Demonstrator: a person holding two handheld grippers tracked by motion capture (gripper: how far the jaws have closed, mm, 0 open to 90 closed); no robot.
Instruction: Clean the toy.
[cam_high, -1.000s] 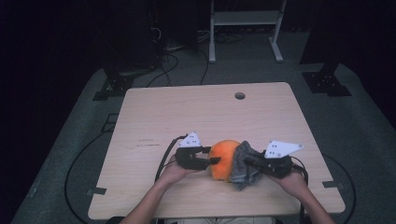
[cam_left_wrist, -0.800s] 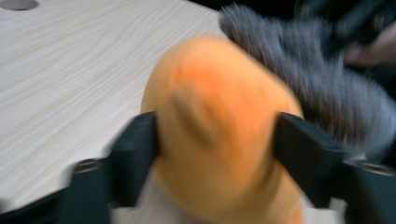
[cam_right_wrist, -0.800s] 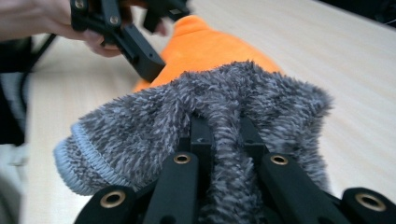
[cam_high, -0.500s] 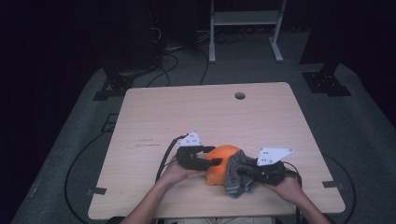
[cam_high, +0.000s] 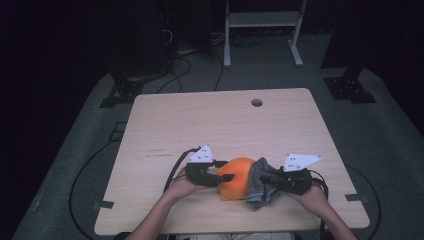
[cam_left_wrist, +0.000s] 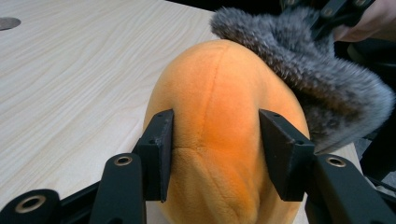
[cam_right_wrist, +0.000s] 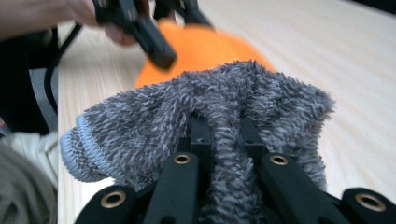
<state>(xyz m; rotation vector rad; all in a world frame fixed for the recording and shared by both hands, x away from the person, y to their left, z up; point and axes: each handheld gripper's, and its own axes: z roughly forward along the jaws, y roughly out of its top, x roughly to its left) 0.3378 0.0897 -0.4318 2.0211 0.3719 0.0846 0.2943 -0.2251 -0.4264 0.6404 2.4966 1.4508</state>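
We are looking along the left gripper (cam_left_wrist: 215, 154), whose fingers (cam_left_wrist: 159, 149) are pressing on either side of the orange plush toy (cam_left_wrist: 219, 135), half spread around its width; they have just been closing a touch after widening, with the toy between them all the while. In the high view the same left gripper (cam_high: 223, 177) is gripping the toy (cam_high: 236, 177) from its left end. Past the far fingertip, a grey fuzzy sock (cam_left_wrist: 317, 93) is draping over the toy's far shoulder.

The right gripper (cam_right_wrist: 219, 135) is pinching a fold of that sock (cam_right_wrist: 205, 107), its fingers (cam_right_wrist: 198, 135) pressed nearly together with the fabric bunched between them and over them. Beyond its fingertips the orange toy (cam_right_wrist: 210, 44) is showing, blurred, with the other gripper on it.

Compared with a second ago, the right gripper (cam_high: 272, 181) is sitting lower and nearer the person, and the sock (cam_high: 260, 182) is hanging further down the toy's right side, towards the front edge of the desk (cam_high: 200, 125). The toy itself is resting where it was, near that front edge, between the two hands.
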